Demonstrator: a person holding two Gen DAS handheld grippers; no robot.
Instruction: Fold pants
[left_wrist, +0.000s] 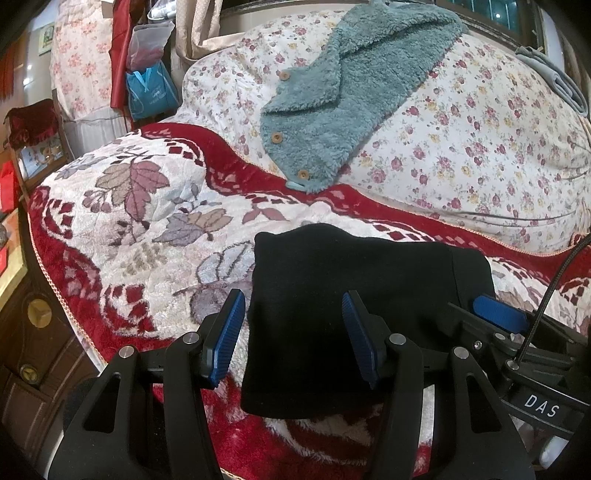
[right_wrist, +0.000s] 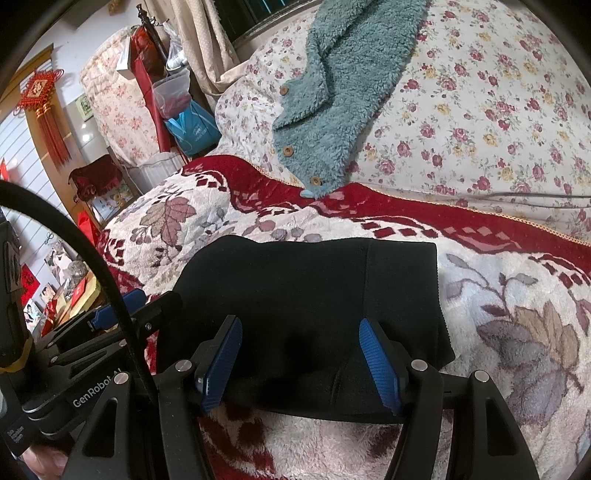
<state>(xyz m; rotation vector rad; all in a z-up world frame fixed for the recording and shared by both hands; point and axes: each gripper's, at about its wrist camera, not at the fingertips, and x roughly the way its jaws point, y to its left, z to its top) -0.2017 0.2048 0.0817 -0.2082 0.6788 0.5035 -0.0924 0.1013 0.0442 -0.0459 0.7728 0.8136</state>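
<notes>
Folded black pants (right_wrist: 306, 302) lie on the blanket (left_wrist: 147, 221) near the bed's edge, both grippers' jaws released above them.

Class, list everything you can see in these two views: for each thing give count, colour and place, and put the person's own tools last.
pants: one, black, folded into a compact rectangle on the plush blanket, nearest the cameras
plush blanket: one, red and cream with leaf pattern, covering the near bed
floral quilt: one, white with small roses, behind the blanket
fleece jacket: one, teal with wooden buttons, lying on the quilt
blue bag: one, hanging at far left by the curtain
knot ornament: one, red, on the left wall
left gripper: one, black with blue fingers, open, over the pants' left edge
right gripper: one, black with blue fingers, open, over the pants' near edge
</notes>
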